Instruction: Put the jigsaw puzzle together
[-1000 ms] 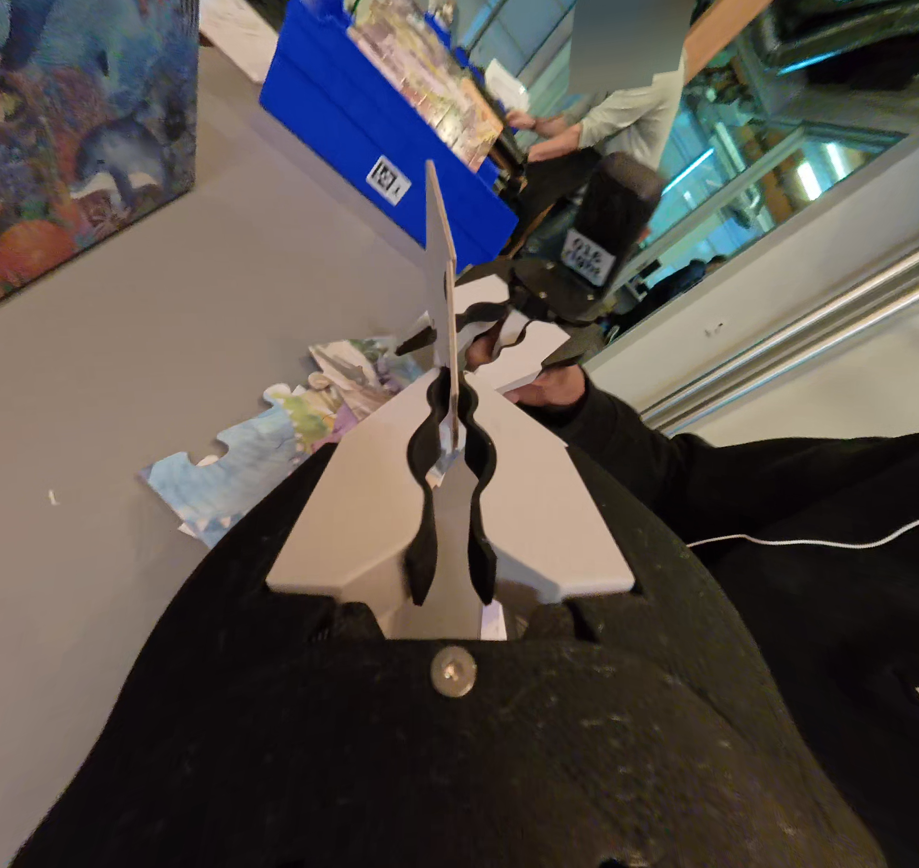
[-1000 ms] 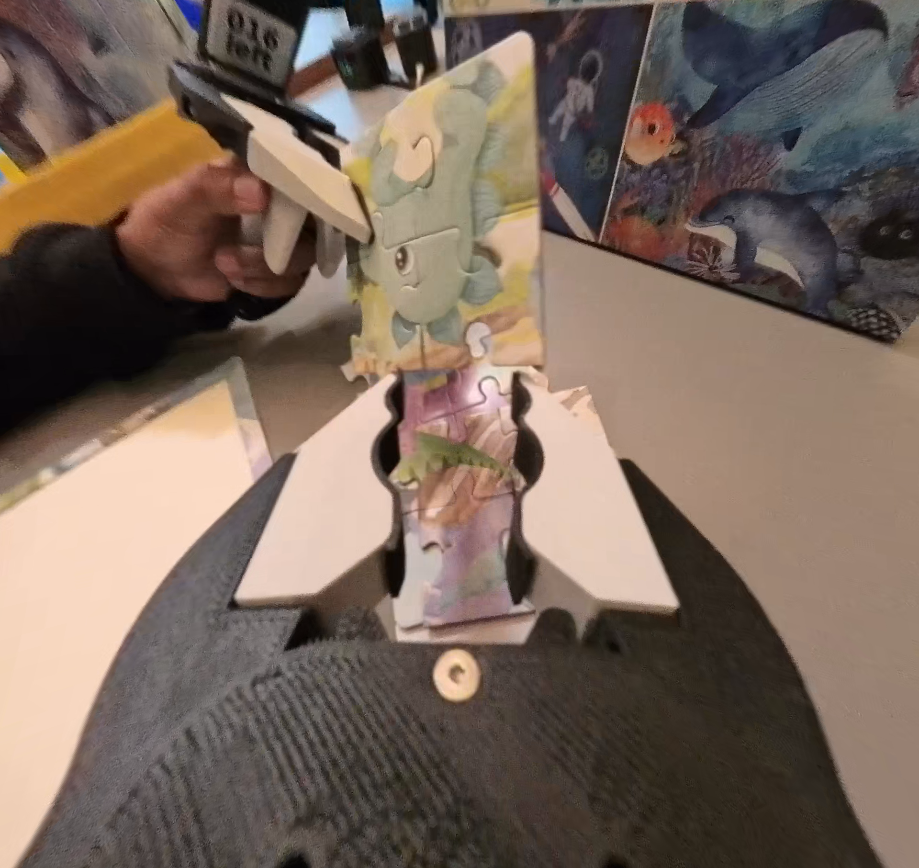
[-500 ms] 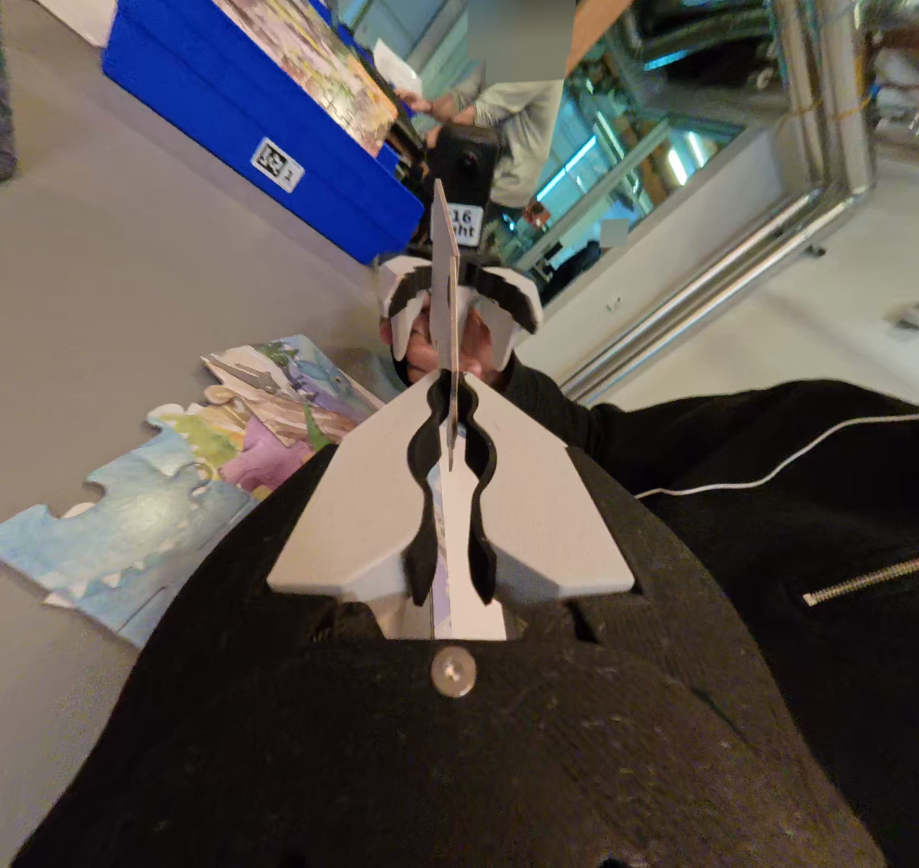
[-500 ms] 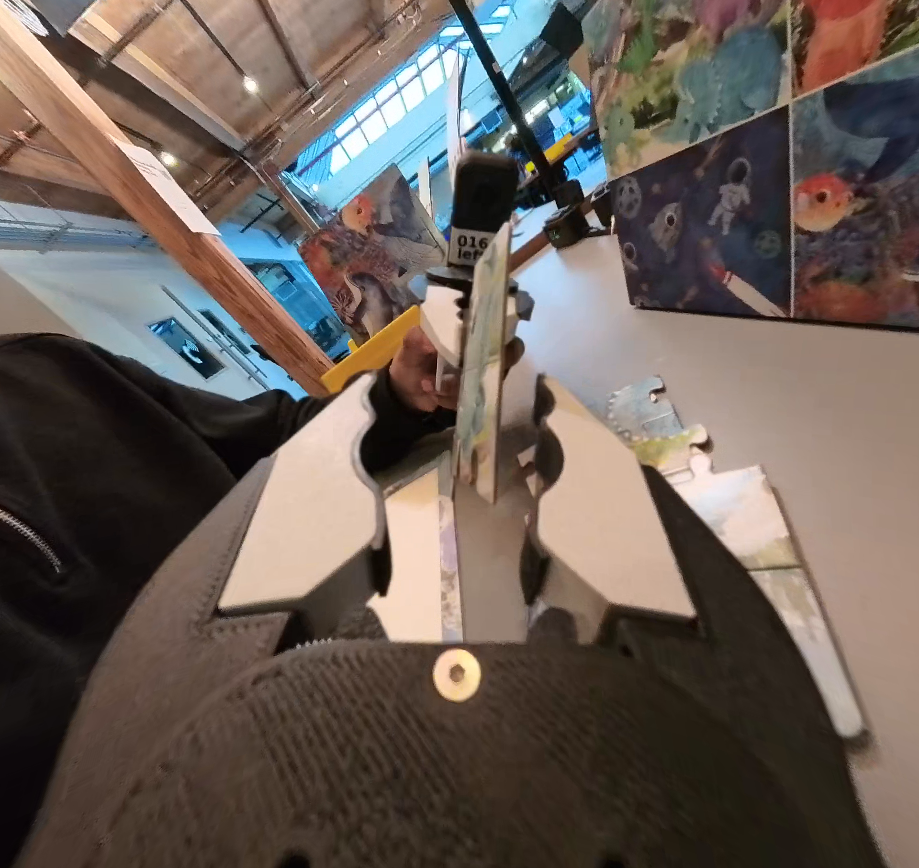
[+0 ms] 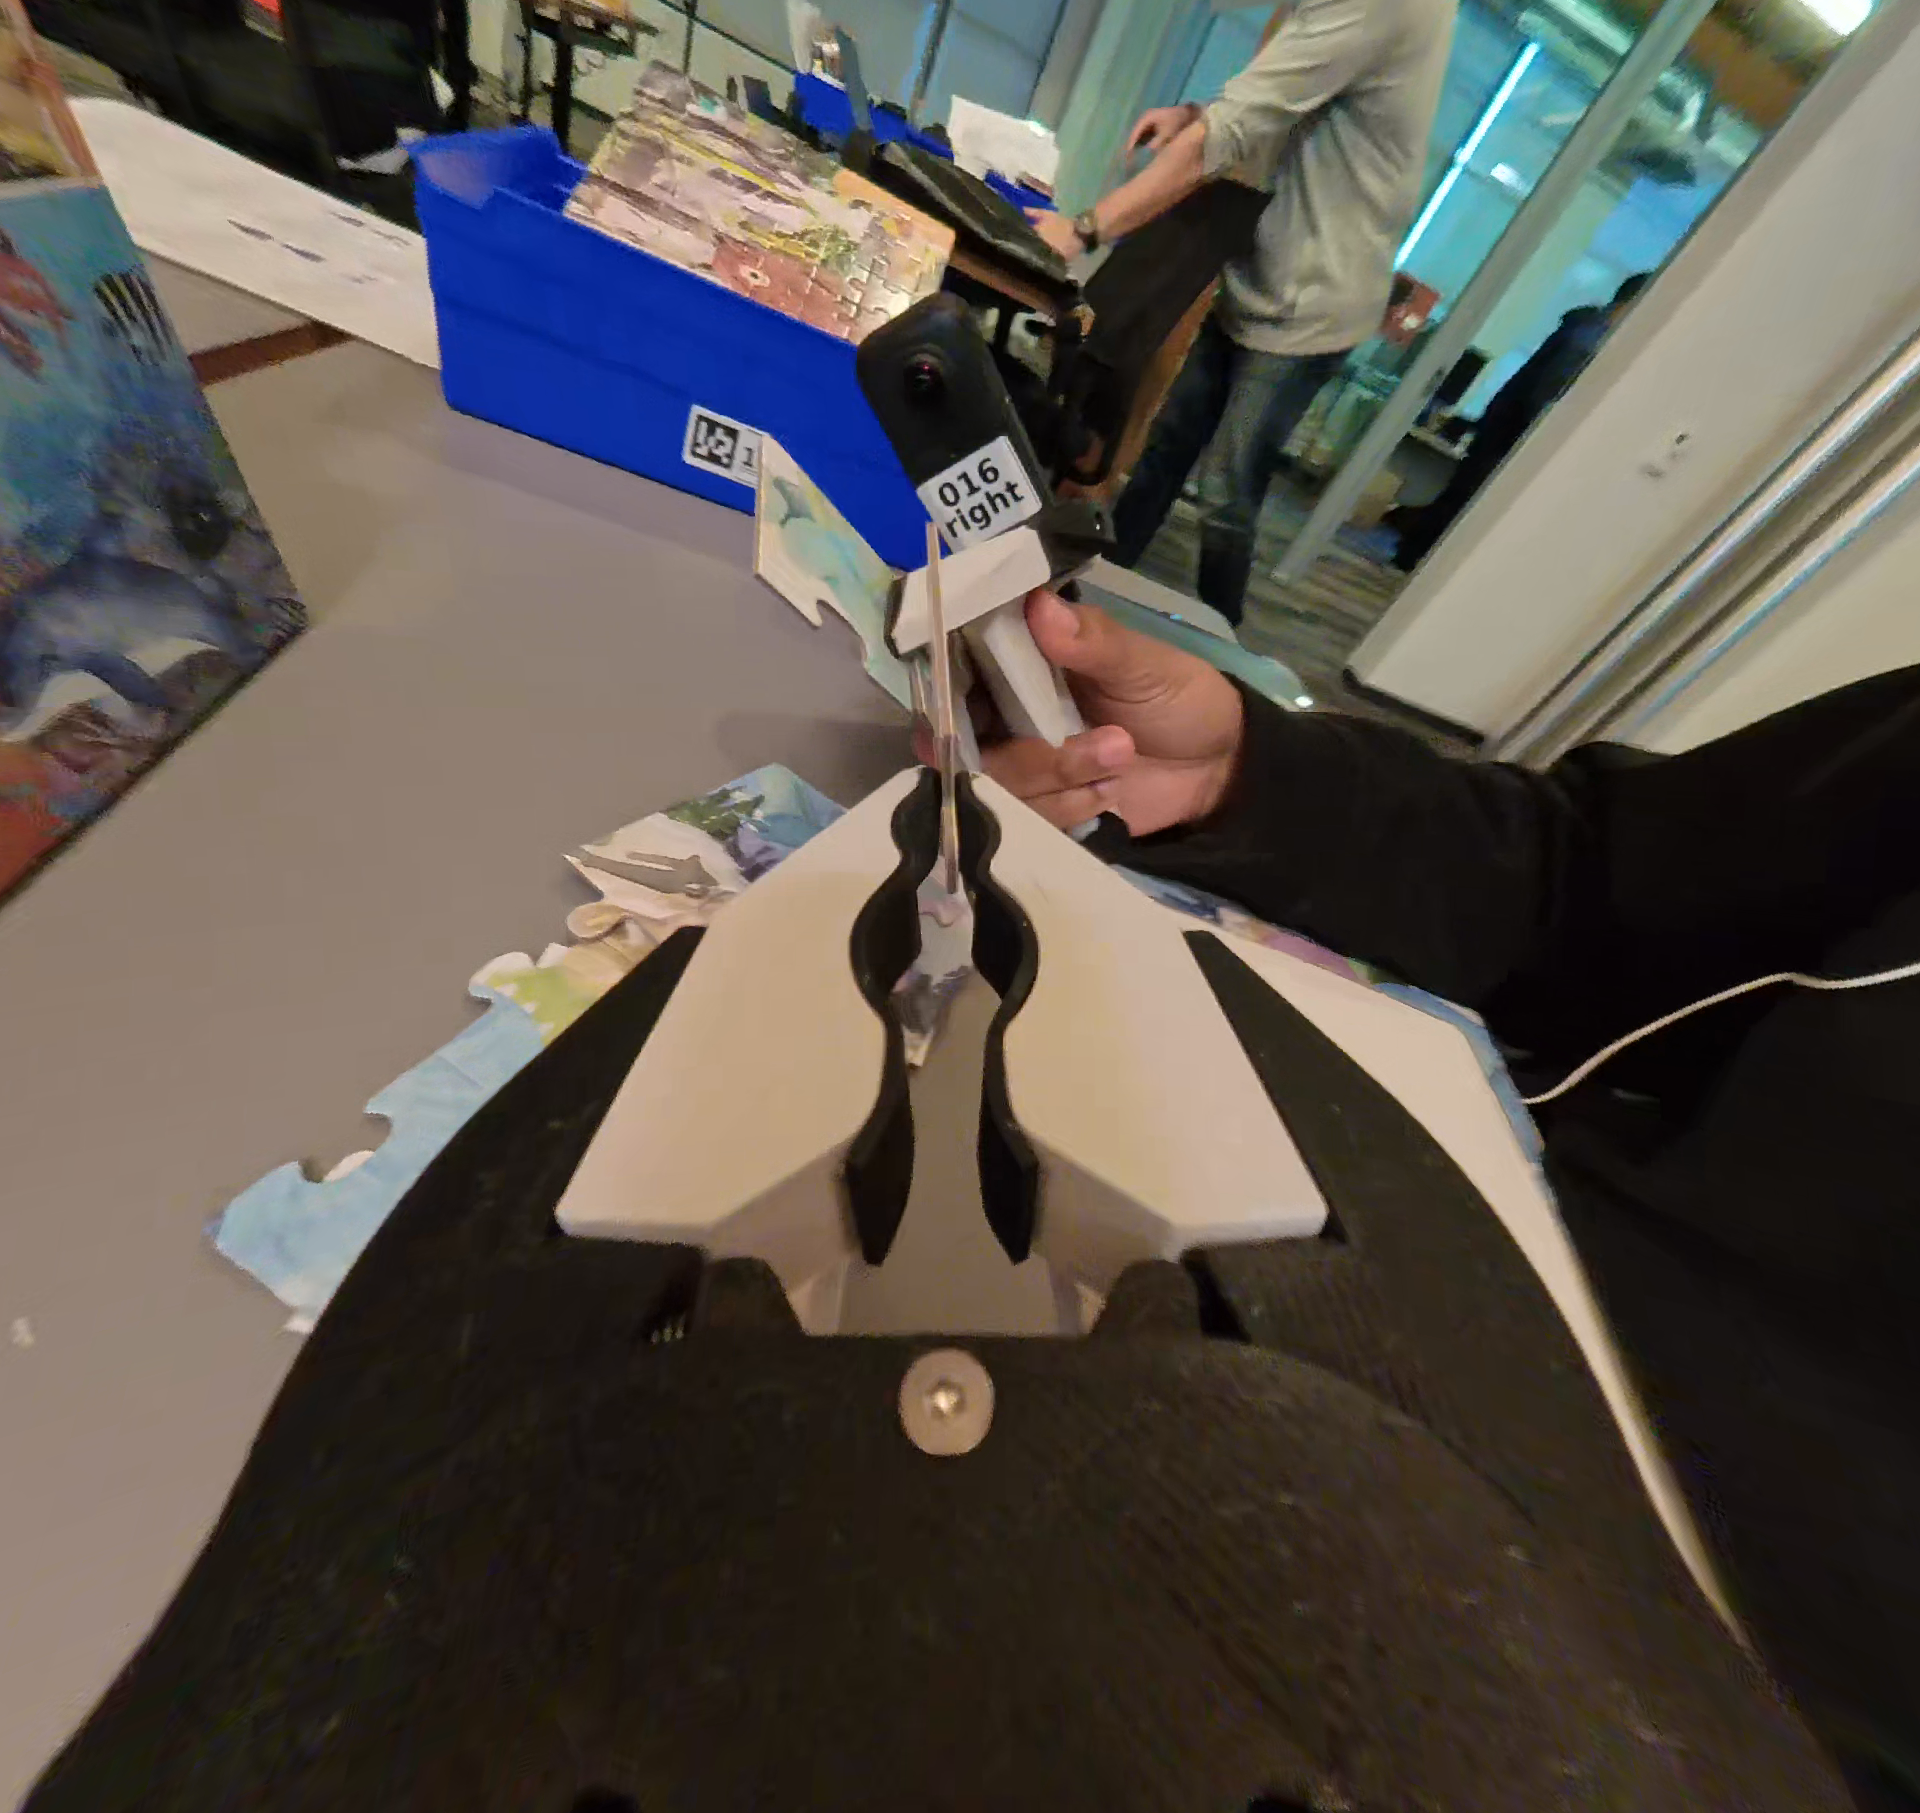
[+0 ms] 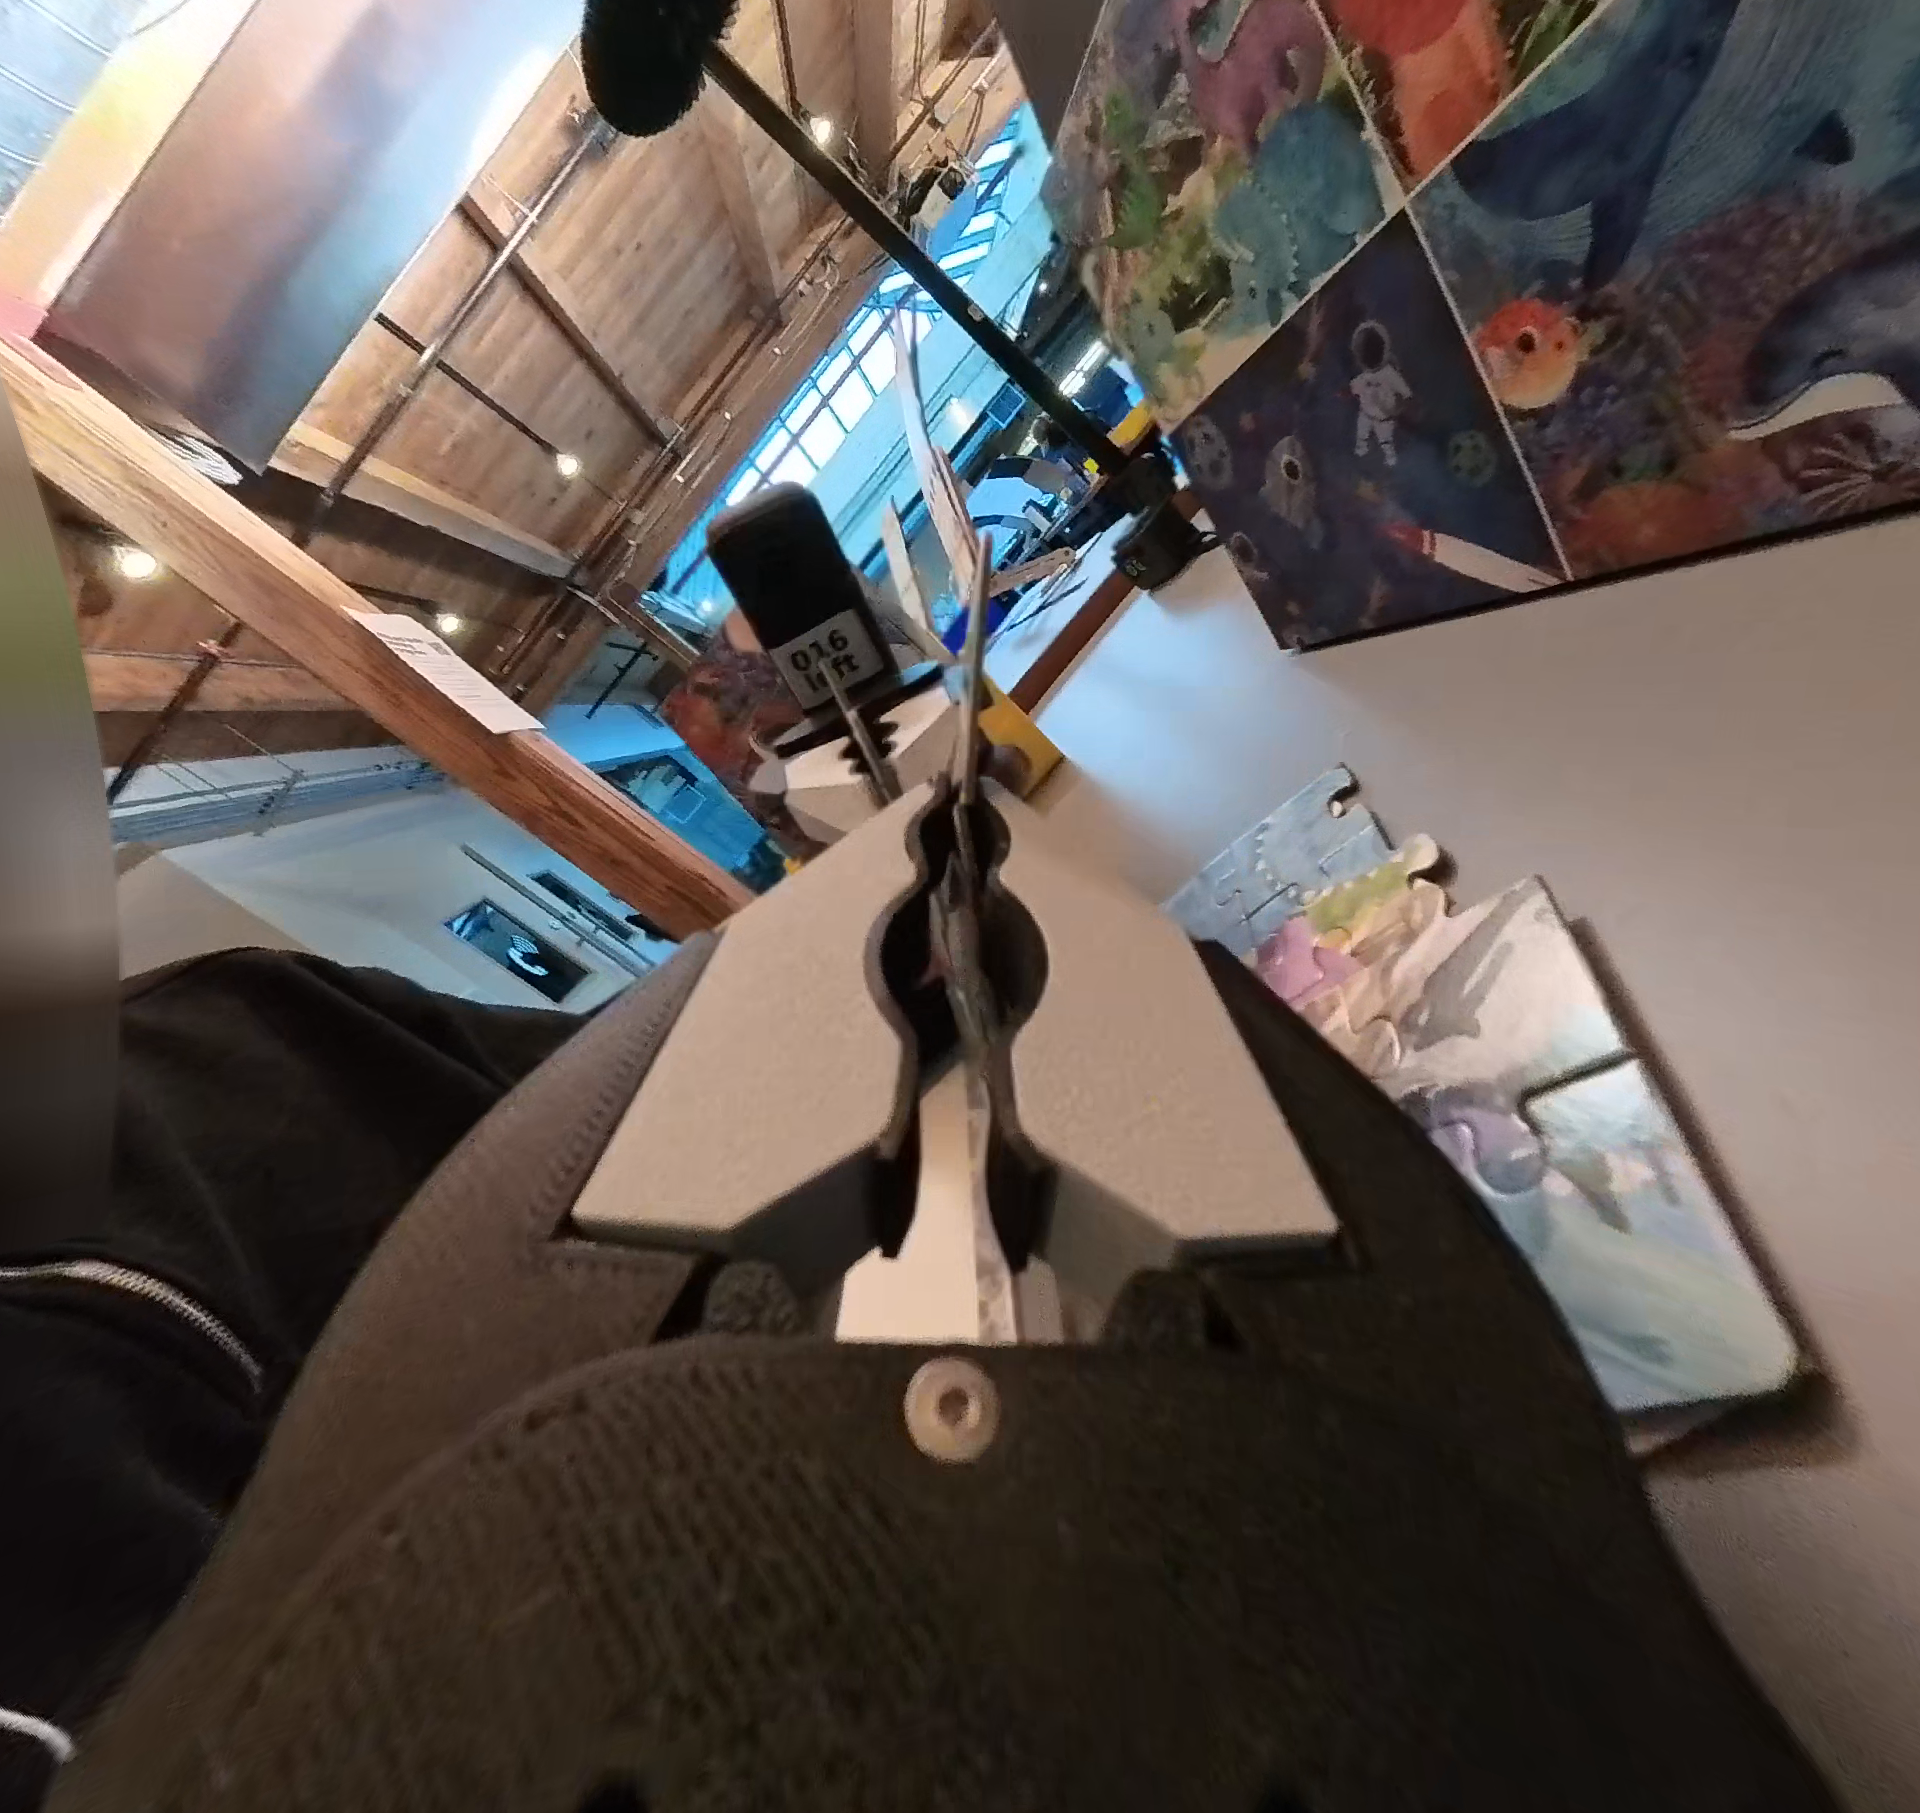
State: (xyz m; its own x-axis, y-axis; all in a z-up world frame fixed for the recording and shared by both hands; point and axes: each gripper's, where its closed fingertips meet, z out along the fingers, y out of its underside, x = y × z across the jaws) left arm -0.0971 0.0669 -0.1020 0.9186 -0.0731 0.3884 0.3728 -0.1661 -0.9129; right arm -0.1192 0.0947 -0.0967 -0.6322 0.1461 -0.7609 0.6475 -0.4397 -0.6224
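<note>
An assembled puzzle section (image 5: 938, 641) is held in the air and shows edge-on as a thin slab. My left gripper (image 5: 943, 797) is shut on its near edge. My right gripper (image 6: 961, 807) is shut on the same section (image 6: 974, 641) from the opposite side. The right gripper also shows in the left wrist view (image 5: 920, 657), held by a hand just behind the slab. The left gripper shows in the right wrist view (image 6: 868, 761). More joined pieces lie flat on the grey table (image 5: 468, 620) below: a pale blue and green group (image 5: 416, 1119) and a group next to a puzzle tray (image 6: 1403, 953).
A blue bin (image 5: 623, 340) with a finished puzzle on top stands at the back. A loose piece (image 5: 821, 548) lies in front of it. A picture-covered puzzle box (image 5: 104, 537) stands at the left and shows in the right wrist view (image 6: 1558, 257). A person (image 5: 1320, 205) stands behind.
My right jaws stood open around the section and have closed on it. My left gripper has stayed shut on it. Both grippers have turned with the section between them.
</note>
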